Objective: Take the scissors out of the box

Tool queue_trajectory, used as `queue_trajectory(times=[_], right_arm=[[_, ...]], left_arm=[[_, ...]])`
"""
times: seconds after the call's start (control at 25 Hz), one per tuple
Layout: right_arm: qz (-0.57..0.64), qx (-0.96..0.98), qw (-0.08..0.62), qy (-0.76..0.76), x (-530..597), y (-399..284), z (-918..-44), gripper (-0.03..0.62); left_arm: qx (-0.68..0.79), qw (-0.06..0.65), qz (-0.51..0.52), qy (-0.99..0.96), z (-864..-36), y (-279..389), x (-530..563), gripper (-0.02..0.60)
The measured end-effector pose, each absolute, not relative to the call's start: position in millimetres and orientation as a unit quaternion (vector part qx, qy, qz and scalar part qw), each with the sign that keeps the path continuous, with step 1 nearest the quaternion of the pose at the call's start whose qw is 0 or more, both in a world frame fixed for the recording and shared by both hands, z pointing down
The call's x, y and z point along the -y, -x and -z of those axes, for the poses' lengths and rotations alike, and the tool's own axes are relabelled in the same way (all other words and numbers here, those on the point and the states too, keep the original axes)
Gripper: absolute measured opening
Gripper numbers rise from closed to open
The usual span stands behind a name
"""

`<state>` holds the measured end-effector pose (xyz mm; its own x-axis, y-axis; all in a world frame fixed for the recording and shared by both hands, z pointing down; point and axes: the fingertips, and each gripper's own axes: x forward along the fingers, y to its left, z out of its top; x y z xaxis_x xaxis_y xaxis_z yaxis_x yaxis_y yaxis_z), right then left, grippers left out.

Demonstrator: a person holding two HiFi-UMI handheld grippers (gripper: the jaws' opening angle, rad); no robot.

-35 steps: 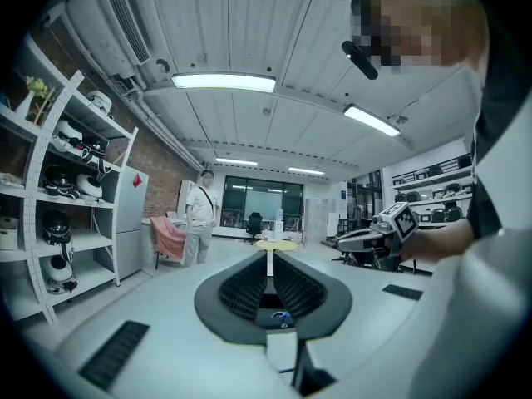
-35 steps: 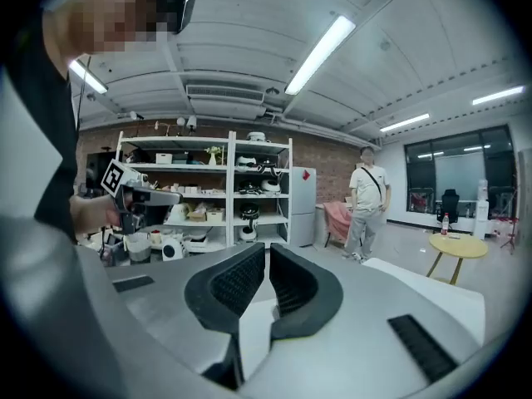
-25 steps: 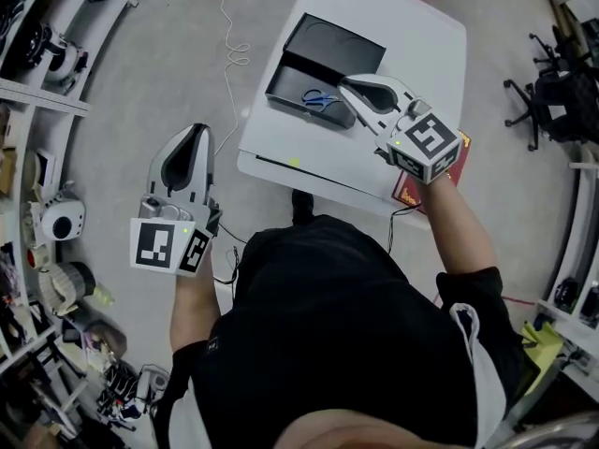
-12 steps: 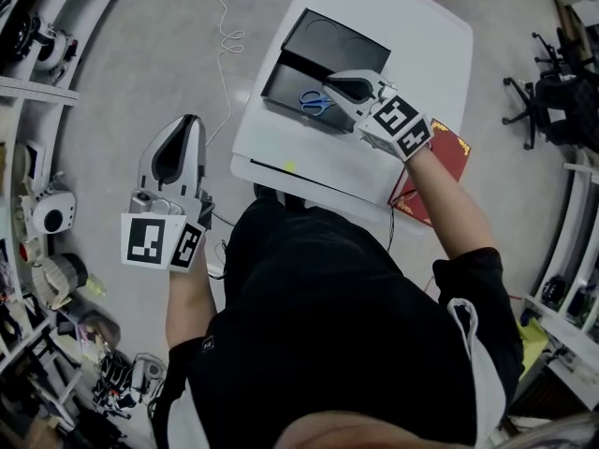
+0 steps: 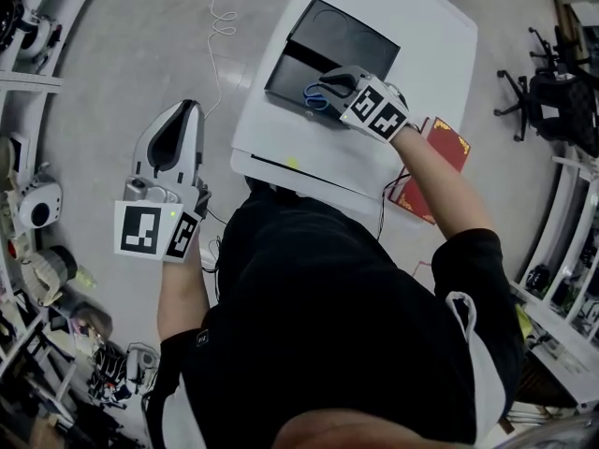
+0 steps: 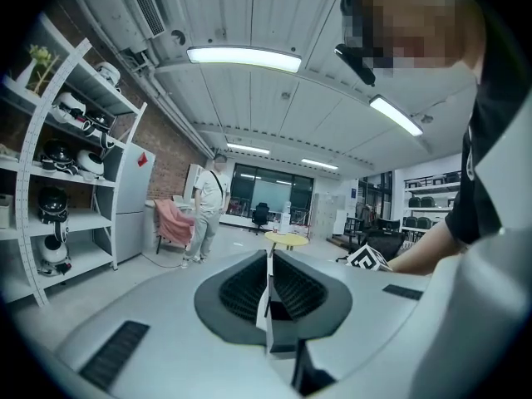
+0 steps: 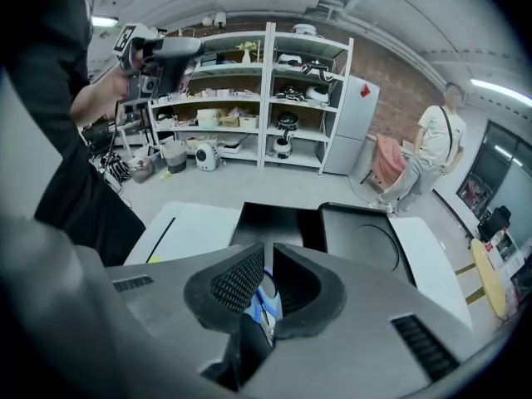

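An open black box [image 5: 298, 75] lies on the white table [image 5: 412, 26], its lid [image 5: 348, 37] folded back beside it. The blue-handled scissors [image 5: 314, 97] rest inside the box. My right gripper [image 5: 322, 84] hangs tilted down just over the scissors, jaws shut with nothing gripped. In the right gripper view, the blue scissors [image 7: 258, 302] show through the gap behind the shut right gripper [image 7: 268, 260], with the box [image 7: 270, 223] beyond. My left gripper [image 5: 183, 108] is shut and empty, held over the floor left of the table; the left gripper [image 6: 268, 260] points level into the room.
A red book [image 5: 451, 148] lies by the table's right edge. A white cable [image 5: 221, 24] trails on the floor left of the table. Shelves [image 5: 28, 82] line the left side, and office chairs [image 5: 552, 96] stand at the right. A person [image 6: 208, 206] stands far off.
My right gripper has dropped and tipped downward, from beside the box to just over the scissors. The left gripper has drifted a little forward beside the table.
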<state>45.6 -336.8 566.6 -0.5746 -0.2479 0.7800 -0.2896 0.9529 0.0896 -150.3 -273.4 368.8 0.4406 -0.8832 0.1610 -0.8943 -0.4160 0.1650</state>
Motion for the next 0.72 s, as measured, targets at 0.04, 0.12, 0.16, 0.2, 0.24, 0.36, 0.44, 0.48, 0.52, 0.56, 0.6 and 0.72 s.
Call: queue_trajectory(times=[0.04,0.12,0.16,0.2,0.24,0.36,0.44,0.48,0.52,0.56,0.6,0.72], right_arm=[[-0.027,0.884,0.443,-0.147,336.3,-45.7,-572.7,0.032],[-0.032,0.879,0.455,-0.139,335.5,-45.5,-583.5,0.032],[-0.035,0.877,0.46,-0.136,335.5,-45.4,-588.7,0.032],[-0.037,0.875,0.465,-0.133,335.6,-45.6,-593.8,0.032],[-0.038,0.872,0.47,-0.13,335.9,-46.2,-598.8,0.032],[-0.043,0.863,0.488,-0.12,335.9,-48.0,-612.5,0.034],[-0.045,0.857,0.501,-0.112,334.7,-48.4,-620.7,0.079],[-0.046,0.854,0.508,-0.107,333.9,-48.7,-624.4,0.106],[-0.045,0.851,0.514,-0.103,333.4,-49.1,-627.7,0.109],[-0.043,0.848,0.519,-0.099,333.2,-49.6,-630.8,0.109],[-0.039,0.845,0.524,-0.094,333.4,-49.9,-633.6,0.109],[-0.033,0.837,0.54,-0.082,332.9,-50.4,-640.7,0.113]], left_arm=[[0.526,0.116,-0.024,-0.842,-371.4,151.5,275.3,0.035],[0.523,0.121,-0.025,-0.843,-377.1,154.1,278.7,0.034],[0.522,0.124,-0.026,-0.844,-380.3,155.5,280.2,0.034],[0.521,0.127,-0.027,-0.844,-383.6,156.9,281.6,0.035],[0.52,0.129,-0.027,-0.844,-386.9,158.3,282.9,0.034],[0.519,0.138,-0.028,-0.843,-395.4,163.5,285.9,0.034],[0.519,0.143,-0.029,-0.842,-400.2,167.5,287.4,0.034],[0.52,0.146,-0.029,-0.841,-402.1,169.1,288.2,0.034],[0.52,0.148,-0.029,-0.841,-403.8,170.2,289.0,0.034],[0.52,0.15,-0.028,-0.84,-405.2,171.1,289.9,0.034],[0.521,0.151,-0.028,-0.84,-406.6,171.8,290.7,0.034],[0.52,0.155,-0.028,-0.839,-410.9,175.5,291.4,0.035]])
